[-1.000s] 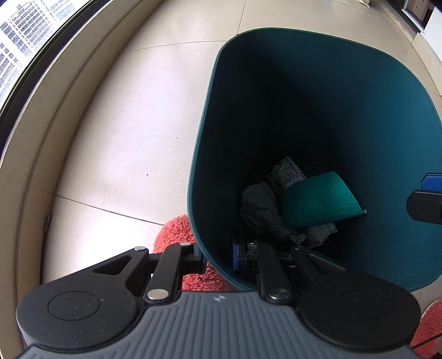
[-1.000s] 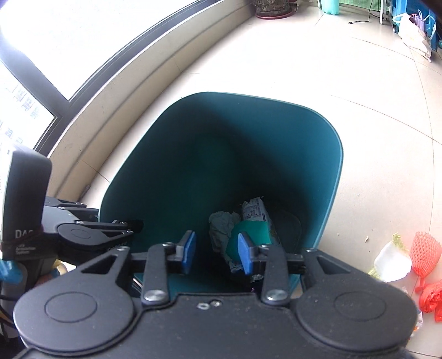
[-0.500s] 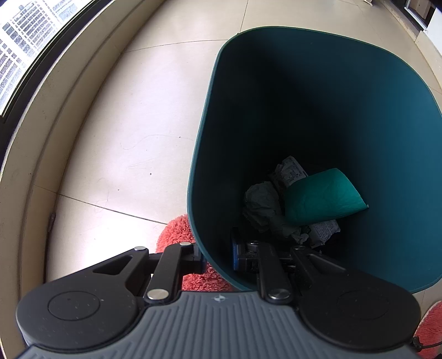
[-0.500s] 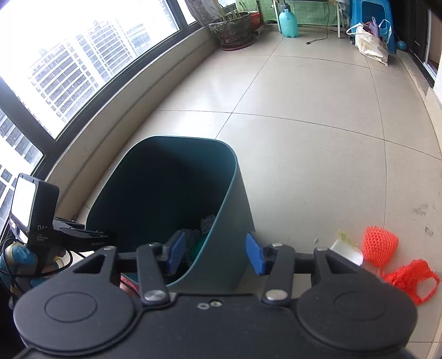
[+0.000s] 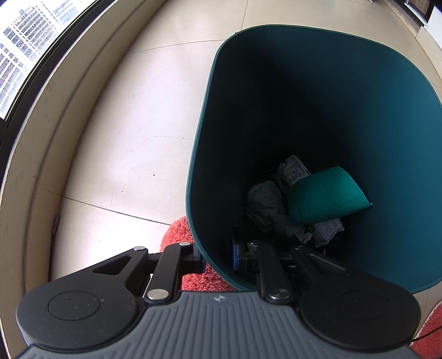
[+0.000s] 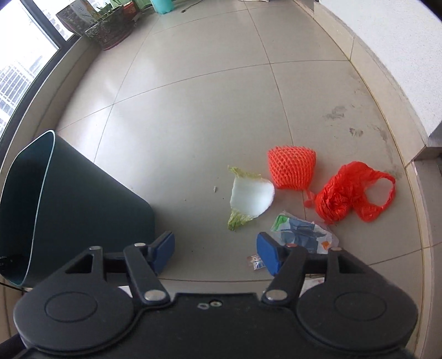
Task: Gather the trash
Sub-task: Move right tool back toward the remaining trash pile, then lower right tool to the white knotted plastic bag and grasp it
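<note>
My left gripper [image 5: 218, 255] is shut on the near rim of the dark teal trash bin [image 5: 317, 91], one finger outside, one inside. In the bin lie a green pouch [image 5: 326, 194], crumpled paper [image 5: 265, 207] and newspaper [image 5: 295, 171]. My right gripper [image 6: 215, 252] is open and empty above the floor, to the right of the bin [image 6: 69, 198]. Ahead of it lie a cabbage leaf [image 6: 250, 196], an orange foam net [image 6: 291, 169], a red plastic bag [image 6: 348, 190], a printed wrapper [image 6: 304, 232] and a small sachet [image 6: 257, 262].
A red fluffy mat [image 5: 193, 265] lies under the bin's near edge. A window sill [image 5: 55, 91] curves along the left. Potted plants [image 6: 107, 24] stand by the far window. A white wall [image 6: 395, 55] runs along the right.
My right gripper has left the bin, swung right toward the trash on the floor and opened wider. The green pouch stays in the bin. The left gripper has held still.
</note>
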